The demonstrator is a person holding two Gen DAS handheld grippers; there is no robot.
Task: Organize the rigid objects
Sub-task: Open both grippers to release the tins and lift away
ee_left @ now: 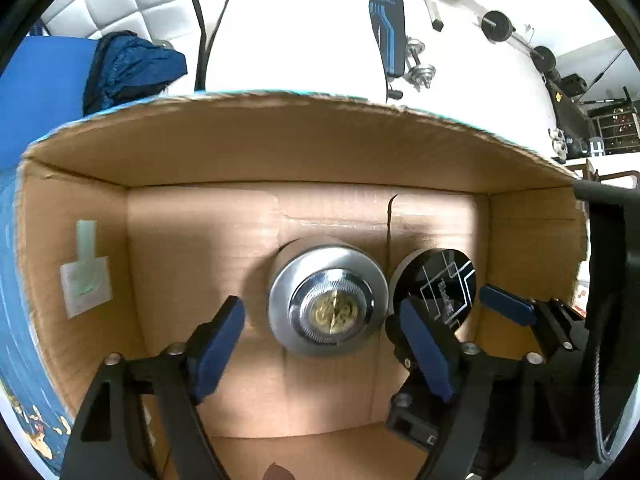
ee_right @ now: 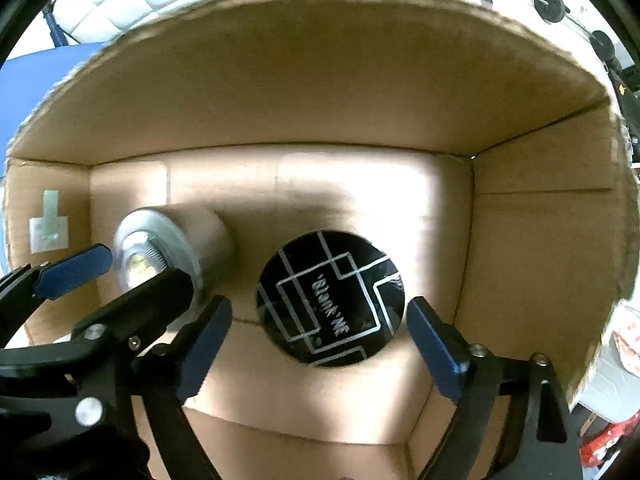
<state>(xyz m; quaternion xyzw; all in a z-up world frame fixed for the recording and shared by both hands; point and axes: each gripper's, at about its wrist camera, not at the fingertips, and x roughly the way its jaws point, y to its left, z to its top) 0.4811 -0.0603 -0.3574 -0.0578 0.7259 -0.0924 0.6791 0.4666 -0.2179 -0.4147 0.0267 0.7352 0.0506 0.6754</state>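
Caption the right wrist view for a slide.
Open right gripper above black round tin beside silver canister in cardboard box.

A: Left gripper (ee_left: pixel 322 344), go. Looks?

B: Black frame arms, triangular cut-outs, silver screws at the joints. Fingers (ee_left: pixel 218 346) carry dark blue pads, flat, rounded at the tips.

A: Right gripper (ee_right: pixel 320 342)?

B: Same build. Black arms, blue pads on the fingers (ee_right: pixel 434 346), silver round-head screws. Black ridged cable at the right edge of the left view, probably part of the rig, too blurred to confirm.

A: Sleeves?

B: Can't tell.
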